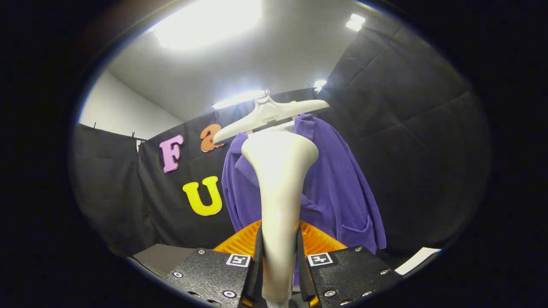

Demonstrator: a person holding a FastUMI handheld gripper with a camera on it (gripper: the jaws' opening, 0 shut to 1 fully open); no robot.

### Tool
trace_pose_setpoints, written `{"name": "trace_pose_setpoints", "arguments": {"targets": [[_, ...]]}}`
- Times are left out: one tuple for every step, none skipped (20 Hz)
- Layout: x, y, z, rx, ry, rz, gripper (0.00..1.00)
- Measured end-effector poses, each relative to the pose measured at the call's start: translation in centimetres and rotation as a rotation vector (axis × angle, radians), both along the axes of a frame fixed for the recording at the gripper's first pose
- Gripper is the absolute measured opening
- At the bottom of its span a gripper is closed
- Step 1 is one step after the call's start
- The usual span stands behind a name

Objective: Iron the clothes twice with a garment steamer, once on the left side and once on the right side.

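A white garment steamer point(279, 184) stands upright between my fingers, its handle pinched by both and its wide head raised toward the garment. My gripper point(279, 239) is shut on that handle. Beyond the steamer head hangs a purple corduroy shirt point(338, 188) on a white hanger point(269, 113), with a patch pocket low on its right side. The steamer head sits in front of the shirt's collar and upper middle, hiding that part. Whether the head touches the cloth I cannot tell.
The black cloth wall point(411, 137) runs behind and to the right of the shirt. A grey surface point(156, 256) lies low to the left of the fingers, and a white strip point(417, 260) low to the right. Bright ceiling lights point(205, 21) shine overhead.
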State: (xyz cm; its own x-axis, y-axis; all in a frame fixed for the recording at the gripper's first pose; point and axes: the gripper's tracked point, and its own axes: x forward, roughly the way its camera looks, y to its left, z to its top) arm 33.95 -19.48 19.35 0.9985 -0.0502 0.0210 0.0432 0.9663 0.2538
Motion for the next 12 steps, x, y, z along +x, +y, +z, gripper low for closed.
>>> {"name": "trace_pose_setpoints", "arguments": {"targets": [[0.5,-1.0,0.8,0.001,-0.009,-0.012,0.34],[1.2,-1.7,1.5,0.005,-0.019,-0.024,0.34],[2.0,-2.2,1.9,0.009,-0.025,-0.037,0.34],[2.9,-2.8,2.4,0.010,-0.030,-0.046,0.34],[3.9,-3.3,2.6,0.013,-0.042,-0.056,0.34],[4.9,-3.9,2.4,0.021,-0.040,-0.065,0.34],[5.8,-4.4,2.0,0.030,-0.031,-0.074,0.34],[6.6,-5.0,1.5,0.043,-0.022,-0.087,0.34],[7.5,-5.6,0.8,0.056,-0.006,-0.100,0.34],[8.5,-6.1,0.2,0.063,0.004,-0.116,0.34],[9.3,-6.4,-0.5,0.065,0.023,-0.129,0.34],[10.0,-6.5,-1.5,0.068,0.046,-0.134,0.34]]}}
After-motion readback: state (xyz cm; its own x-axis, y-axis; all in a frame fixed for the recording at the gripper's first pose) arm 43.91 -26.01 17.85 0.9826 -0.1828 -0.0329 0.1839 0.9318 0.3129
